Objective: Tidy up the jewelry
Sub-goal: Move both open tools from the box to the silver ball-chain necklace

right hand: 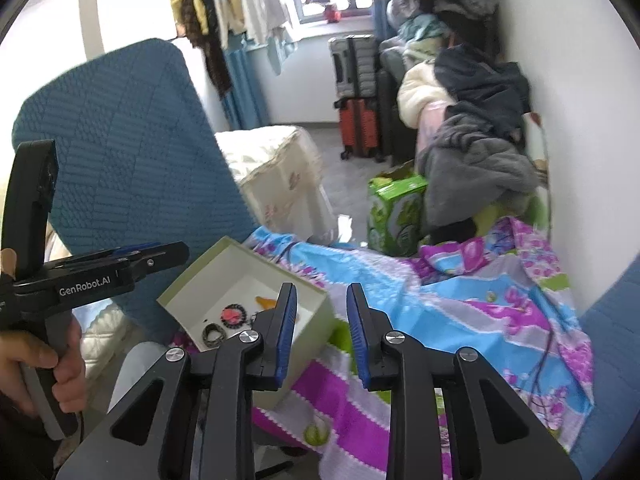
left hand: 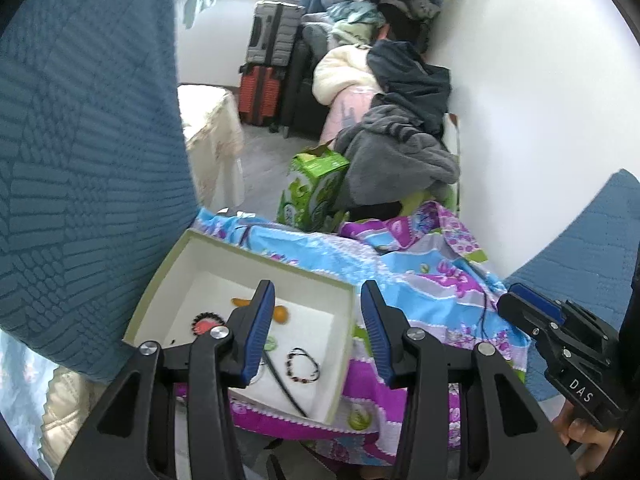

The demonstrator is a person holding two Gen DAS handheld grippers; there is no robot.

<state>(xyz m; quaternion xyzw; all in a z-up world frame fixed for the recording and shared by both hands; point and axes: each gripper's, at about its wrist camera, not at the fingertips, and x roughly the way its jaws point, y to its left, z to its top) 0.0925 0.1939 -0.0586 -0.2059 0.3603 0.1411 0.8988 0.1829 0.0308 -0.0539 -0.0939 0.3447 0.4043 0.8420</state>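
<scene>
Grippers level above the bedsheet [left hand: 432, 292], left gripper [left hand: 318, 292] parted over the box [left hand: 248, 252], right gripper [right hand: 322, 296] parted, both empty.

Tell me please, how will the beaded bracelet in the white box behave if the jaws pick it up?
The beaded bracelet is a thin loop of small beads, so it will probably go limp and hang from one pinch. It looks light, and likely slips easily between smooth pads. It lies flat on the floor of the white box, so scooping it may be awkward.
</scene>
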